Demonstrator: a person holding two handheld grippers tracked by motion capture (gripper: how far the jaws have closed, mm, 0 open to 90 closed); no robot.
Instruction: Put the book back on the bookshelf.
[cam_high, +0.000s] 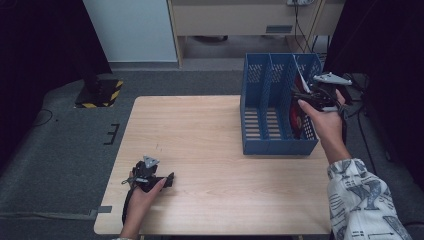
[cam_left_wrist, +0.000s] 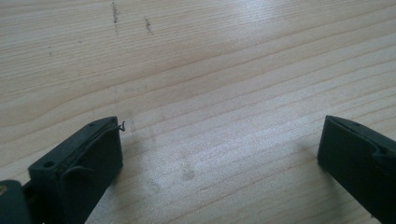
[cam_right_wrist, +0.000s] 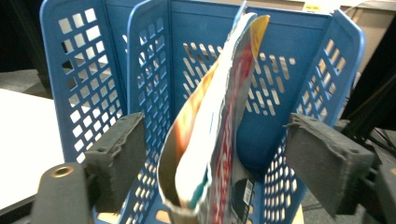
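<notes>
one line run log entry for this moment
magazine: upright in right slot of blue file rack | right hand-held gripper: open around magazine, not pressing | left hand-held gripper: open, on table

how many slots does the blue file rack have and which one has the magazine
3. The blue file rack has a left slot, a middle slot and a right slot. The magazine stands in the right one, between the right gripper's open fingers.

Readable text: none in any view.
Glossy magazine (cam_right_wrist: 210, 140) in the blue perforated plastic file rack (cam_right_wrist: 84, 70): large red lettering on the cover, too bent and blurred to read.
Barcode label (cam_right_wrist: 246, 193): white, low on the magazine's dark edge, digits too small to make out.
Black-and-yellow striped floor plate (cam_high: 100, 93): warning stripes, no words.
</notes>
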